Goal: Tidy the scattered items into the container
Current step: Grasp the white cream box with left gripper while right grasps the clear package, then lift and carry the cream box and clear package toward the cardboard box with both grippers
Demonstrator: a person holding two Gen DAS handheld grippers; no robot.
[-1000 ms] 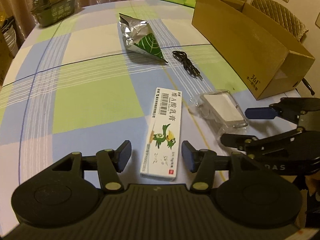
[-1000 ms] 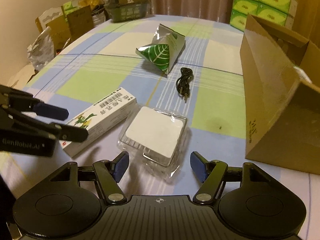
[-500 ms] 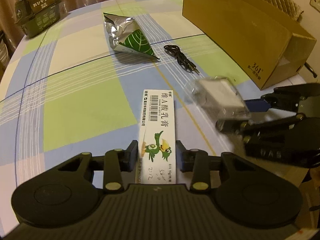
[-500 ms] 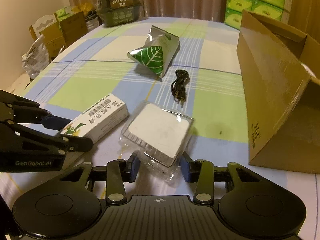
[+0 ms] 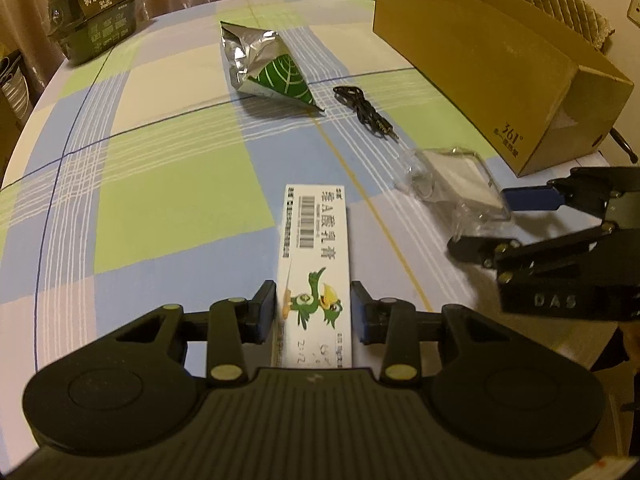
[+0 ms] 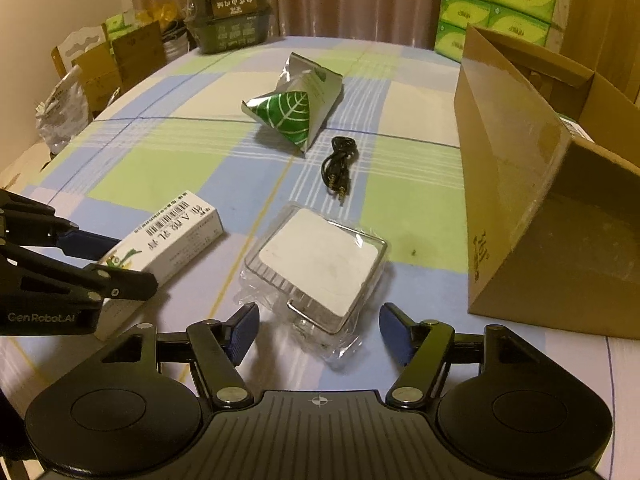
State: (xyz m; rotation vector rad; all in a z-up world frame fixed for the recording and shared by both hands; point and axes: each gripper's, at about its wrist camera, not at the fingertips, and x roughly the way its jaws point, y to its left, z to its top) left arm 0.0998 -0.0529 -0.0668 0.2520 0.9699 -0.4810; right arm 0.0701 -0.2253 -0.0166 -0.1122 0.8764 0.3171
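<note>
Left tongs [image 5: 313, 312] clamped on the near end of the long white carton with barcode and green bird print [image 5: 316, 264]; both blue pads press its long sides, and the carton lies flat on the worktop with the blue, green and cream check cloth [image 5: 168, 184].

Right tongs [image 6: 319, 330] stand wide, jaws having just been opening. The white square pad in clear plastic wrap [image 6: 320, 268] sits between the blue pads [image 6: 244, 330] on the worktop; pads clear of it on both sides.

The open brown cardboard box [image 6: 516, 184] stands on the right side of the worktop, near the wrapped pad but not touching.

Further back: crumpled silver foil pouch with green leaf print [image 6: 296, 108], and just beside it a coiled black audio cable [image 6: 338, 168]. Both outside the box.

Dark green lidded container [image 6: 230, 16] at the far edge.
</note>
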